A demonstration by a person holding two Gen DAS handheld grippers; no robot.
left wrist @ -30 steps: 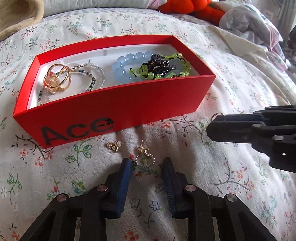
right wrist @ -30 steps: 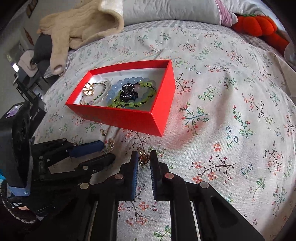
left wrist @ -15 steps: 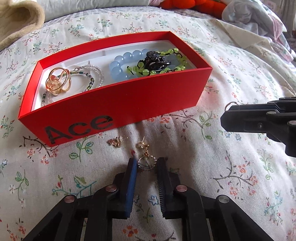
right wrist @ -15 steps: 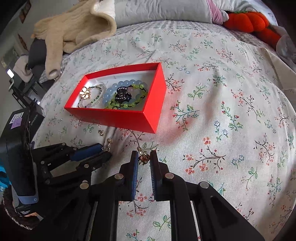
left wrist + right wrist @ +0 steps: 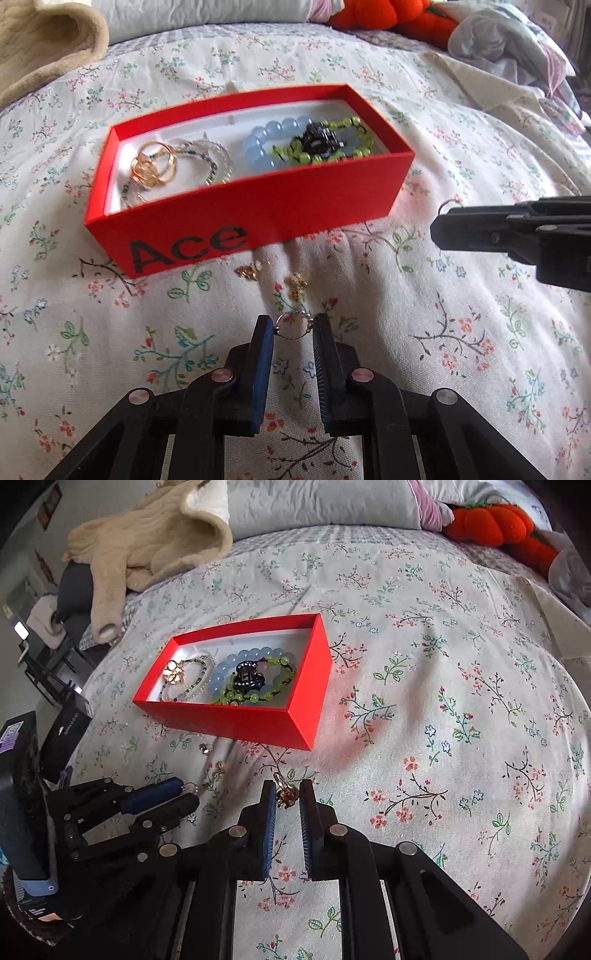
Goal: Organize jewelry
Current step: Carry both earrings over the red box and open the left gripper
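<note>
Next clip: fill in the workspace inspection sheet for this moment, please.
Surface: floral bedspread, soft and wrinkled.
Job's things: red box marked "Ace", open, holding a gold ring cluster, a blue bead bracelet, a green bead bracelet and a black hair claw. Two small gold earrings lie loose on the bedspread before the box.
Clutter: cream sweater, orange plush pumpkin, crumpled cloth.
Grippers: left tool shut on a hoop earring; right tool shut on a gold earring.
Cables: nothing seen.
Surroundings: pillow at the head; dark furniture beside the bed.
</note>
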